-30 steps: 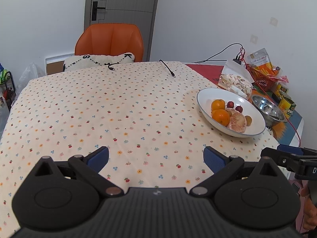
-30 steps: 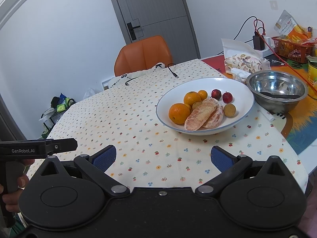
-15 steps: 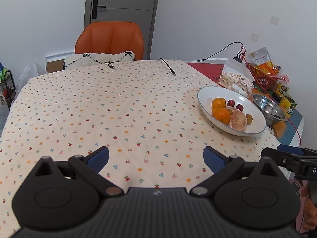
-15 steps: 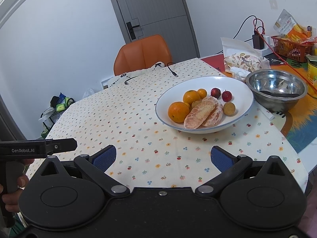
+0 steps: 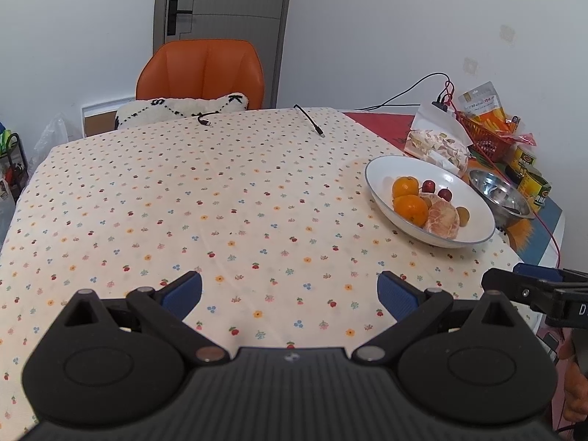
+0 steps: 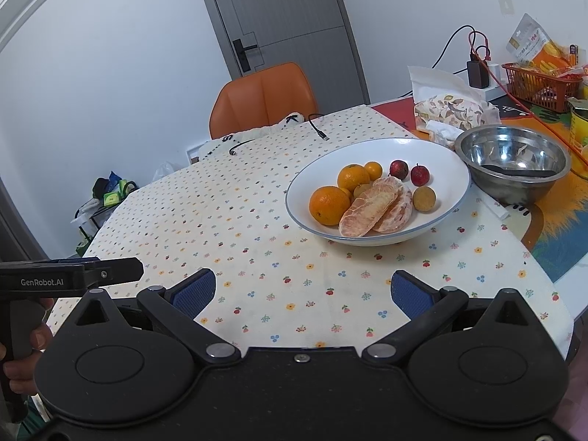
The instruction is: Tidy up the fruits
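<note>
A white bowl [image 6: 455,169] with a blue rim sits on the flowered tablecloth at the right; it also shows in the left wrist view [image 5: 378,169]. It holds oranges [image 6: 329,205], peeled pomelo pieces [image 6: 371,209], two small red fruits [image 6: 419,174] and a small yellow-brown fruit [image 6: 424,199]. My left gripper [image 5: 290,290] is open and empty over the cloth, left of the bowl. My right gripper [image 6: 301,288] is open and empty, in front of the bowl and apart from it.
A steel bowl [image 6: 512,167] stands right of the white bowl. A snack bag [image 6: 448,110], a red basket [image 6: 540,82], cans and cables lie behind. An orange chair [image 5: 200,70] with a cushion stands at the far edge. A black cable [image 5: 308,119] lies on the cloth.
Both grippers have drawn back and risen a little from the table, so the bowl looks slightly smaller. Both stay open. The fruit has not moved.
</note>
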A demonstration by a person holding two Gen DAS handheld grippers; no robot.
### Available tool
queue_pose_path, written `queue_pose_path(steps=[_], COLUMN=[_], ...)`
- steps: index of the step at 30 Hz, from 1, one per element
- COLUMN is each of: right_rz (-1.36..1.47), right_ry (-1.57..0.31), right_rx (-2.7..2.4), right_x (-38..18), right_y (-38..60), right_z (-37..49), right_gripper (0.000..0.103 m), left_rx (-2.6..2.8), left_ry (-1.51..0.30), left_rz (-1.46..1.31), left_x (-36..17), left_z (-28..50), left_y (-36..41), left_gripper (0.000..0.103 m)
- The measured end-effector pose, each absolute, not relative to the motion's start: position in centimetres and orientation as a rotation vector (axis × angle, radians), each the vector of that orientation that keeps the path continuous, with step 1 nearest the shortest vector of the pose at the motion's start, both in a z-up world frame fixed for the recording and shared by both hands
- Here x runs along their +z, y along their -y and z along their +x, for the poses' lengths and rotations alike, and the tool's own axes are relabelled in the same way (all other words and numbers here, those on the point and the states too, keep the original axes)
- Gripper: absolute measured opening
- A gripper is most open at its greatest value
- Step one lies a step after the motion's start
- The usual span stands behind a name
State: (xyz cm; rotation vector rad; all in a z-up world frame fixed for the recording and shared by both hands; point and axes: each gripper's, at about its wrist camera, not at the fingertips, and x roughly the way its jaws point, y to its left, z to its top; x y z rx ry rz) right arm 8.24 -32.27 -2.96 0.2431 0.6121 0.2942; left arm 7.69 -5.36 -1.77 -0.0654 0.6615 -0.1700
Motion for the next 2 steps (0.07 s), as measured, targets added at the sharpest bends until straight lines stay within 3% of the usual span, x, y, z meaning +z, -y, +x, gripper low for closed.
queue_pose_path(steps=[2], right_rz=[0.243], right_ry=[-0.612], right_rx=[0.294], right_x=[-2.96], right_y=[32.27], right_z=[8.27], right_gripper=[0.103], left_rx=[-0.17], left_ry=[-0.665], left_rz=[-0.066], left_x=[-1.83], left_z=[7.77], left_y=[5.27], left_gripper=[0.101])
